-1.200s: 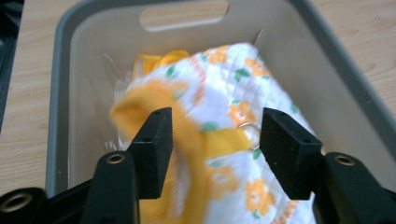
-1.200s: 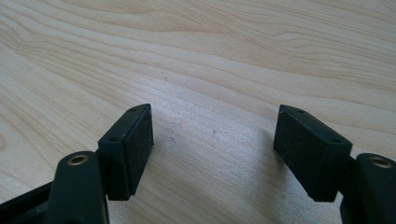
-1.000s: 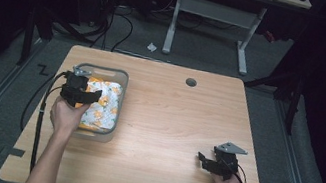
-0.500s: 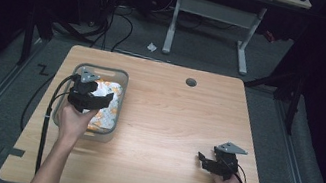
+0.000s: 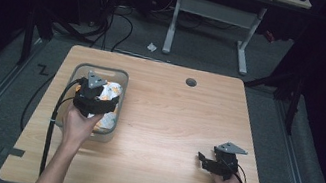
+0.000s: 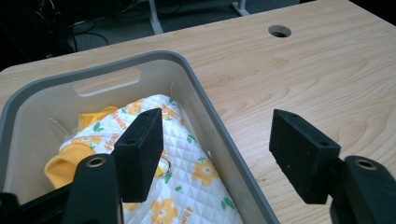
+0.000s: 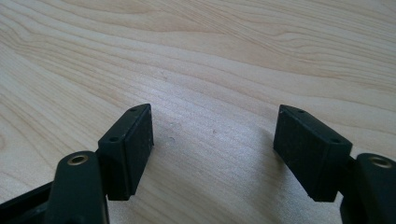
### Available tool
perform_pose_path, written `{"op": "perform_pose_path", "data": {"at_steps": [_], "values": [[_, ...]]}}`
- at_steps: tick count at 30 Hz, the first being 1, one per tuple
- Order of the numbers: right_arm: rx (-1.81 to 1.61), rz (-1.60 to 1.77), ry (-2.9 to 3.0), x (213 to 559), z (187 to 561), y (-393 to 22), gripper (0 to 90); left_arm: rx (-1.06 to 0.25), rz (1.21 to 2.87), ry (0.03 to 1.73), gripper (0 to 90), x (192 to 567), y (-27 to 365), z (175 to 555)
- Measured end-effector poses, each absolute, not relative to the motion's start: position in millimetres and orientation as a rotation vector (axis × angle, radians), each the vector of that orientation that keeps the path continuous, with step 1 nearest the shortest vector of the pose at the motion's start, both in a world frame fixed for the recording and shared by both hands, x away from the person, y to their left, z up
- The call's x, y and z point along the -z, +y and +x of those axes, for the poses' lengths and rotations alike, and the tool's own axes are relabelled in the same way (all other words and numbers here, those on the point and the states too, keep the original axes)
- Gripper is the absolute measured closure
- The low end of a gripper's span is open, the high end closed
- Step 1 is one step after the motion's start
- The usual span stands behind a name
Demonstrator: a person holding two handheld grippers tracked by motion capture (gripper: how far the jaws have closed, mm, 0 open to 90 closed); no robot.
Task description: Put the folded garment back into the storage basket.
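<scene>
Left gripper view: our left gripper [image 6: 215, 154] gapes empty over bin [image 6: 212, 116]; cloth [image 6: 187, 177] looks soft, light — we'd pinch a fold. Right gripper [image 7: 212, 154] open, empty.

Bin [image 5: 123, 80] on table [image 5: 180, 125] left side; quilted cloth [image 6: 196, 177] inside; cable hole [image 5: 191, 82] far edge.

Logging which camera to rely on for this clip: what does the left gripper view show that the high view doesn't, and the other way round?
Left gripper view alone: the left gripper's jaws wide open, straddling the grey bin's near wall; a small metal ring on the quilted flower-print cloth; yellow fabric beneath it.

High view alone: the right gripper low over bare table near the right edge, both forearms, the cables, the floor and a desk frame beyond.

Both: the bin, the cloth inside it, the table's round hole.
</scene>
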State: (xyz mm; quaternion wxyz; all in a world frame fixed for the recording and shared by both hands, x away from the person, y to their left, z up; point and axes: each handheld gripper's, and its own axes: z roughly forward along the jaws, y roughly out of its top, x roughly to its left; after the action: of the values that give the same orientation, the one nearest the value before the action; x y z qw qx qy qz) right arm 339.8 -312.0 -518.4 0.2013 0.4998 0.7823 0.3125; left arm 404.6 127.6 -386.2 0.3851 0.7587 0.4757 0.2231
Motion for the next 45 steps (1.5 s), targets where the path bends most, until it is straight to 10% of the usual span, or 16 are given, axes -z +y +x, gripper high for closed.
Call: {"op": "perform_pose_path", "data": {"at_steps": [45], "values": [[-0.873, 1.396, 2.186, 518, 340, -312, 28.8, -0.505, 1.99, 1.013, 35.7, 390, 68, 368]]}}
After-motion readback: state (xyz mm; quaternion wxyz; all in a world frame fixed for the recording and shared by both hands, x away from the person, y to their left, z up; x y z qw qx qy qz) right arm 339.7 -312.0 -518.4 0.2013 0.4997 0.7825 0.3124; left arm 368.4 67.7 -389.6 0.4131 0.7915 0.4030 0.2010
